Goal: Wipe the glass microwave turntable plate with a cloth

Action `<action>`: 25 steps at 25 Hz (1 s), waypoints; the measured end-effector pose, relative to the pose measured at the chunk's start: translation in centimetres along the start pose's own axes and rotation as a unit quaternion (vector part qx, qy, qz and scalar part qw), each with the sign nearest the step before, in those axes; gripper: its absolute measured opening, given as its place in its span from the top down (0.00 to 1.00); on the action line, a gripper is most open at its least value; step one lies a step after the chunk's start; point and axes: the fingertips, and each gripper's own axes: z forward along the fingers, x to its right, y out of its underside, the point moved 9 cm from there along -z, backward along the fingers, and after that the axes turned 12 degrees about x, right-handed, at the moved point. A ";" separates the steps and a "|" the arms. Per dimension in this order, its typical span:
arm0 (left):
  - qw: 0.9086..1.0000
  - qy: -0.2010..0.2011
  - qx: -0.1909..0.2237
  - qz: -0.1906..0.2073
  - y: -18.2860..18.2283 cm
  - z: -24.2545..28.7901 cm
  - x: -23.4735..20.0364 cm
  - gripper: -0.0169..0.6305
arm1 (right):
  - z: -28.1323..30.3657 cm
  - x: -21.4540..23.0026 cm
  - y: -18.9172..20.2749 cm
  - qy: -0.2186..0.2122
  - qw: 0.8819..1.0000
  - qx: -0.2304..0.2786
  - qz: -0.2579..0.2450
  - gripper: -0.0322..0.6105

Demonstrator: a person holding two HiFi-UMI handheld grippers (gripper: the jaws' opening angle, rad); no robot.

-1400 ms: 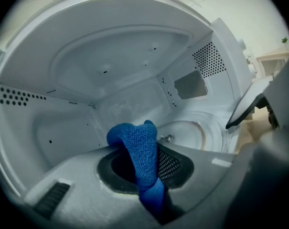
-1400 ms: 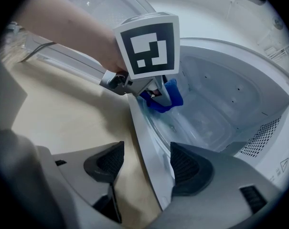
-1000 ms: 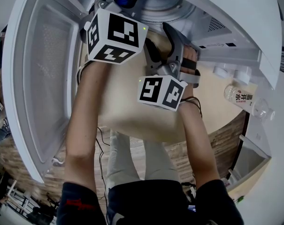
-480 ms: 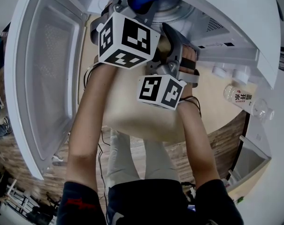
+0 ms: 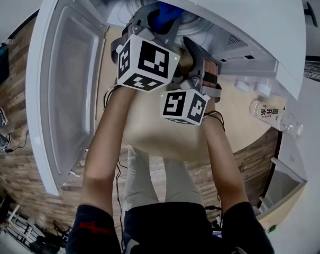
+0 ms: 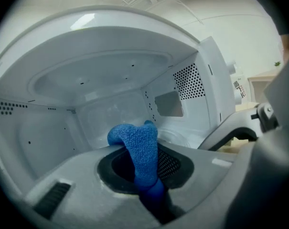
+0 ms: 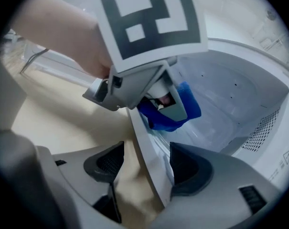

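A blue cloth (image 5: 166,12) is pinched in my left gripper (image 5: 154,23), which reaches into the open white microwave (image 5: 239,20). In the left gripper view the cloth (image 6: 139,149) bulges out of the shut jaws of that gripper (image 6: 146,175), with the cavity's back wall behind it. The glass turntable plate (image 7: 157,151) shows edge-on in the right gripper view, its rim between the jaws of my right gripper (image 7: 146,149), which look closed on it. At the plate's far end the cloth (image 7: 185,111) rests against its face under the left gripper (image 7: 158,99). My right gripper (image 5: 197,52) sits at the cavity mouth.
The microwave door (image 5: 70,89) hangs open at the left. The oven stands on a beige round table (image 5: 160,134). A clear water bottle (image 5: 271,115) lies at the right, near small white things (image 5: 249,83). Wood floor lies below.
My left gripper with the cloth has moved right and deeper into the cavity. The right gripper has barely moved. The head view has shifted a little.
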 end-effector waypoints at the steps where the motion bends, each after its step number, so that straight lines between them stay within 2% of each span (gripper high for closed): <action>1: 1.000 -0.001 0.000 -0.001 -0.1 -0.2 -0.1 0.87 | 0.0 0.2 -0.1 0.001 1.000 0.003 0.014 0.50; 7: 1.000 -0.011 -0.001 -0.013 -1.1 -2.2 -0.9 0.87 | -0.3 1.4 -1.0 -0.006 0.997 0.007 0.075 0.50; 11: 0.999 -0.013 -0.001 -0.045 -2.0 -4.3 -0.5 0.87 | -1.3 2.8 -1.8 -0.002 0.991 0.011 0.130 0.50; 14: 0.999 -0.009 -0.003 -0.051 -2.9 -5.8 0.1 0.87 | -2.1 3.7 -2.3 0.000 0.985 0.010 0.174 0.51; 17: 0.998 -0.004 -0.007 -0.065 -3.7 -7.4 0.9 0.87 | -3.2 4.2 -2.4 0.003 0.977 -0.003 0.213 0.66; 20: 0.996 0.002 -0.016 -0.083 -4.5 -9.0 1.7 0.87 | -4.8 4.3 -2.4 0.002 0.967 -0.016 0.253 0.76; 22: 0.995 0.012 -0.022 -0.097 -5.1 -10.0 2.5 0.87 | -6.1 4.3 -2.5 -0.002 0.960 -0.023 0.279 0.79; 25: 0.993 0.028 -0.028 -0.108 -6.0 -11.5 3.6 0.87 | -7.8 4.9 -2.7 0.000 0.956 -0.033 0.293 0.84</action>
